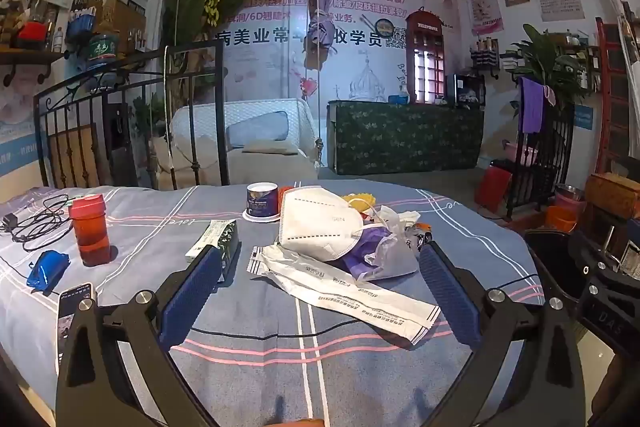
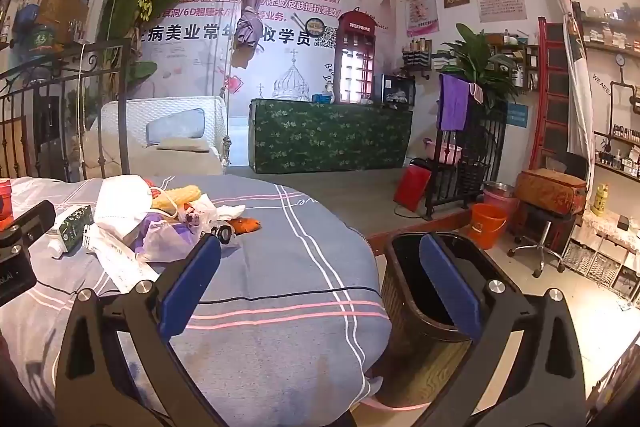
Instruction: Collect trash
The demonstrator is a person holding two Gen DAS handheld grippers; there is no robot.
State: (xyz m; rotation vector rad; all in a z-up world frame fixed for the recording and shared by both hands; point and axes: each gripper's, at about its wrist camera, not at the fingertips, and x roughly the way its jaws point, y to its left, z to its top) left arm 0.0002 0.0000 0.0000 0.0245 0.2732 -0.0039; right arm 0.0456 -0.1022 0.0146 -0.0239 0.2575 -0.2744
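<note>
A pile of trash lies on the grey-blue tablecloth (image 1: 256, 347): a white face mask (image 1: 316, 223), a purple-and-clear plastic bag (image 1: 380, 251), a long white paper wrapper (image 1: 344, 291), a yellow item (image 1: 358, 199) and an orange scrap (image 2: 246, 225). My left gripper (image 1: 318, 255) is open and empty just short of the pile. My right gripper (image 2: 320, 251) is open and empty at the table's right edge, its right finger over a dark brown trash bin (image 2: 424, 307) on the floor. The pile also shows in the right wrist view (image 2: 160, 223).
On the table stand a red bottle (image 1: 90, 227), a blue-and-white cup (image 1: 262, 203), a green-white carton (image 1: 216, 239), a blue pouch (image 1: 46, 269), a phone (image 1: 74, 307) and black cables (image 1: 36, 223). An orange bucket (image 2: 488, 223) and a stool (image 2: 544, 211) stand beyond the bin.
</note>
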